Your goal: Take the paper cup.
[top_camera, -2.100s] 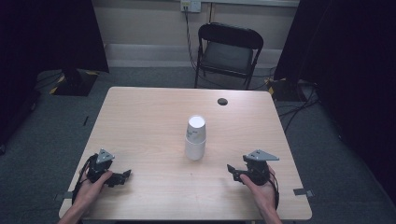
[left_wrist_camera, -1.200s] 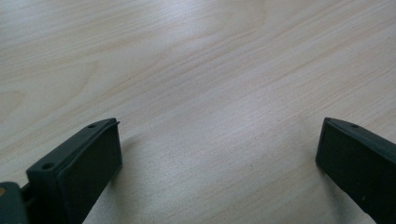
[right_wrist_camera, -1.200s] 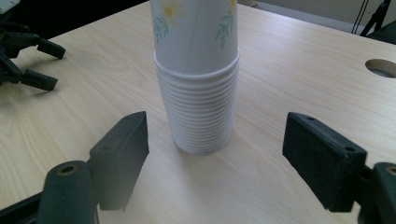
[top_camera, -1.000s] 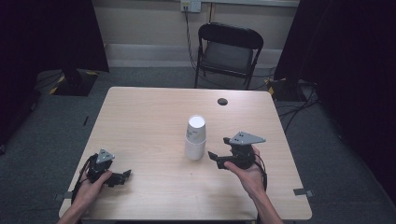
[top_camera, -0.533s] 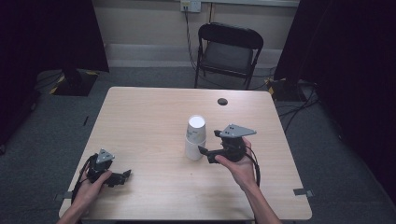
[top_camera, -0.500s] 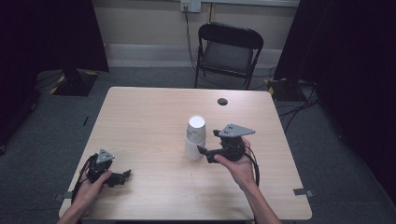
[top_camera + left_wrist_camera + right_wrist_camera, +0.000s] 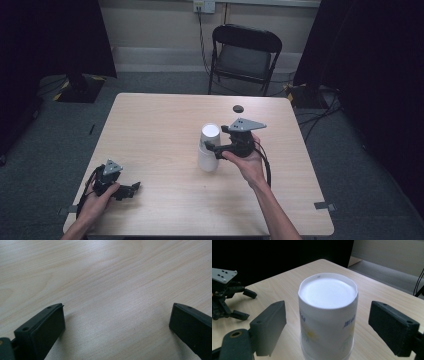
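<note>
**Right Gripper Astride the Cup Stack**

While the stack of upturned white paper cups (image 7: 209, 148) stands near the middle of the light wooden table (image 7: 160, 125), we hold the right gripper (image 7: 327, 325) around its top cup, jaws just opened wide, pads clear of the wall. Our left gripper (image 7: 117, 322) rests near the table's front-left corner, jaws wide apart over bare wood.

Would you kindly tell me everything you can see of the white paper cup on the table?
The white paper cup stands upside down near the middle of the light wooden table, stacked over a second cup whose rim shows beneath. Faint yellow and blue print marks its side. The right gripper has its jaws open on either side, not touching it.
</note>
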Motion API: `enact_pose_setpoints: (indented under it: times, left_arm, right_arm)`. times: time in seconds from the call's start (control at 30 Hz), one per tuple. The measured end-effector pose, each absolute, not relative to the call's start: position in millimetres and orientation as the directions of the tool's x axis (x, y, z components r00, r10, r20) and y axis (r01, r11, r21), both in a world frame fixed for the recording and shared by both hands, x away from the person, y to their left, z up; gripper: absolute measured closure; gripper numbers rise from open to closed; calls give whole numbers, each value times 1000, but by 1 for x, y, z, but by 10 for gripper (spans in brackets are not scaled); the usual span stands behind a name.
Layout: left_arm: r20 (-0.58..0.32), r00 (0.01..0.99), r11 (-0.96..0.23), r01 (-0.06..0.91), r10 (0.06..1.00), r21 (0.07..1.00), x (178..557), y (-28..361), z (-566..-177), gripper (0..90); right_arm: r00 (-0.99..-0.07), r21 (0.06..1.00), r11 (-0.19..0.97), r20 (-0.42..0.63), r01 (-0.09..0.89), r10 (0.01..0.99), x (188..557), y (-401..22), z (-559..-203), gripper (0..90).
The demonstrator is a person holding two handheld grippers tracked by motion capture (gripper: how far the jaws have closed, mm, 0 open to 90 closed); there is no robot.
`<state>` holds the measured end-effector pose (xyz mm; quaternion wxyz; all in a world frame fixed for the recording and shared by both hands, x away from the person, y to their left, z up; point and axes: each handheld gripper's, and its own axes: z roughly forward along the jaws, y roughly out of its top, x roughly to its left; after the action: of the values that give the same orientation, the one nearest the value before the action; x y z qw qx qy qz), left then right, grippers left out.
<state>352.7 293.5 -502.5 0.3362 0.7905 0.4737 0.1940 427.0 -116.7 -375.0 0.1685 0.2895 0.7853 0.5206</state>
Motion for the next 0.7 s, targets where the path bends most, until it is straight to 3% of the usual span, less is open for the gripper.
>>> enact_pose_setpoints:
  times: [0.37, 0.57, 0.7]
  left_arm:
    - [-12, 476, -325, 618, 879, 715, 353, 294, -503, 0]
    - [-12, 476, -325, 619, 879, 715, 353, 294, -503, 0]
    - [-11, 476, -325, 619, 879, 715, 353, 294, -503, 0]
  right_arm:
    - [-794, 924, 288, 29, 253, 607, 438, -103, -387, 164]
    - [-792, 922, 290, 31, 258, 609, 441, -105, -393, 251]
    - [-797, 921, 288, 39, 262, 603, 442, -107, -394, 260]
